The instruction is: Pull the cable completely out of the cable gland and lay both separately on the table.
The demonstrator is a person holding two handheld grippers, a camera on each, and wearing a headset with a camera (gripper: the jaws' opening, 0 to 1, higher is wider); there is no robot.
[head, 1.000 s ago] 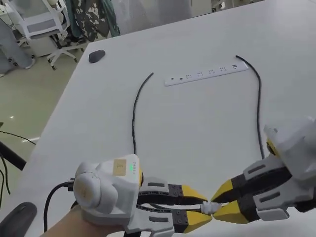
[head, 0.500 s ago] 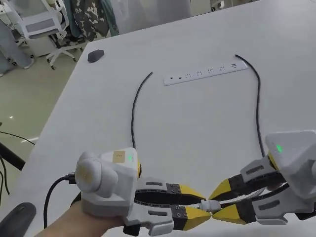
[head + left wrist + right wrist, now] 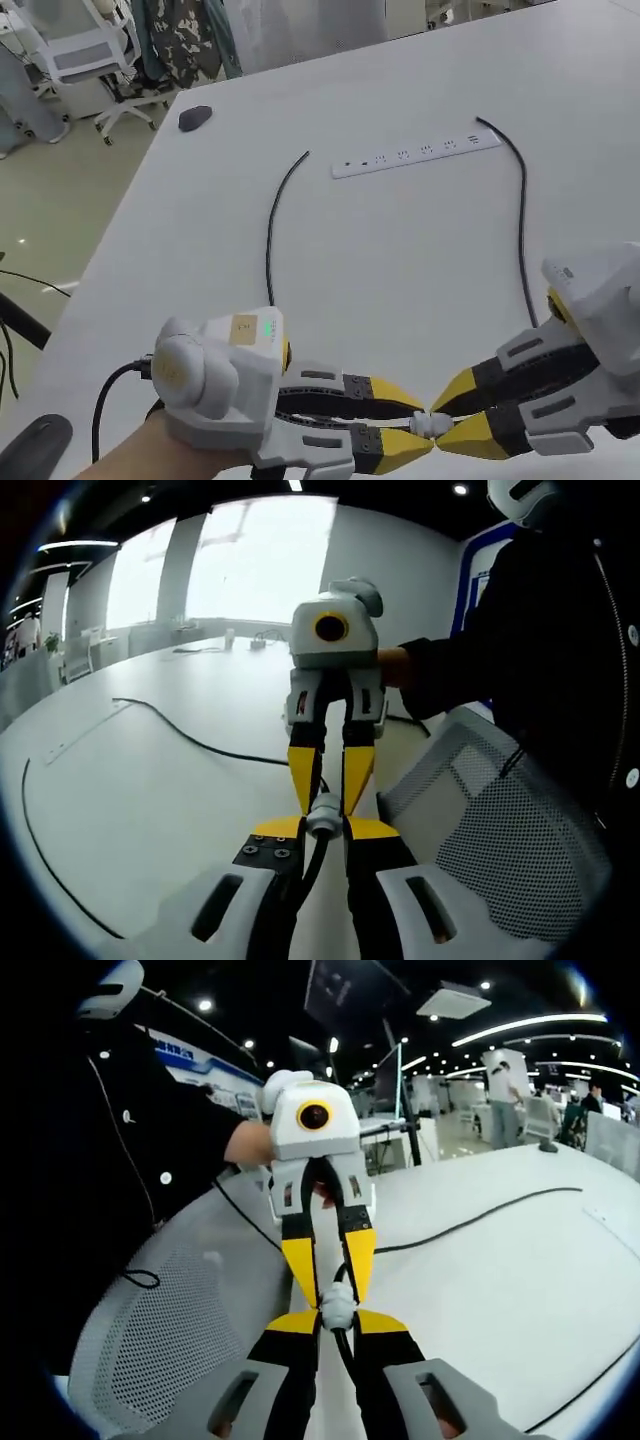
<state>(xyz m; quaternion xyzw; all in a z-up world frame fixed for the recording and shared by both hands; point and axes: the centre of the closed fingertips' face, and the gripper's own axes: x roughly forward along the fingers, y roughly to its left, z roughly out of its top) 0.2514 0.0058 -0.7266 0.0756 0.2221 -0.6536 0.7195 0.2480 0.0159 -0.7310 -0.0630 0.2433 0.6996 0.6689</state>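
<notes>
While the gland hung above the near edge of the surface, the left claw and right claw pinched it tip to tip, both closed narrow around it. The black cable ran through it, so by my judgement nothing was separated: pulling it free and laying both down remained.

The left handheld gripper, white and grey with yellow-tipped black jaws, lies across the lower left of the head view. The bare left hand grips it at the bottom edge. The matching right gripper enters from the lower right. They meet tip to tip at bottom centre, both pairs of jaws pinched on one small white cable gland. In the left gripper view, the right hand in a black sleeve holds the right gripper at upper centre.
</notes>
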